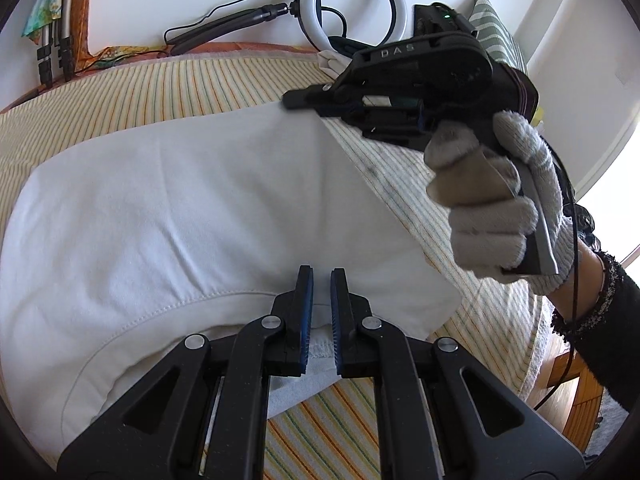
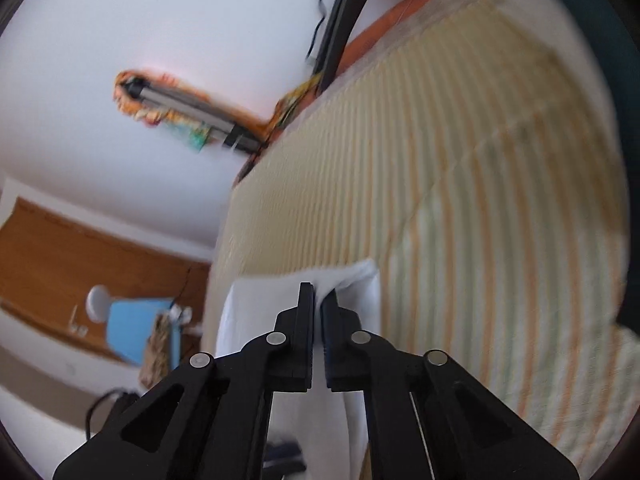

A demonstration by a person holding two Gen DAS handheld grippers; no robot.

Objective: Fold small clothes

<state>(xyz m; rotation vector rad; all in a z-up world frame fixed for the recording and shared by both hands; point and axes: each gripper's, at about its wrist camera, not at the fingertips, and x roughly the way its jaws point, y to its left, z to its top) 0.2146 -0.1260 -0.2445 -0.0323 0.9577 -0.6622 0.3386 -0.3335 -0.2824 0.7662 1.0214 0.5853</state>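
Holding a white garment [image 1: 192, 208] at two points over the striped bed cover [image 1: 132, 80]. The left hand-held gripper [image 1: 321, 276], lower centre of the left wrist view, is pinching the ribbed neckline edge between its blue pads [image 1: 307, 312]. The right hand-held gripper [image 1: 288, 101], upper right of that view and held in a gloved right hand [image 1: 500, 204], meets the far corner of the cloth. In the right wrist view, which is motion-blurred, the right hand-held gripper is nearly closed with white fabric caught between its fingers. The garment lies mostly spread on the bed across mid-frame. Judgement: two opposed grips keep the edge taut, so the fold line runs straight. A ring light [image 1: 356, 0] stands against the wall, top centre.
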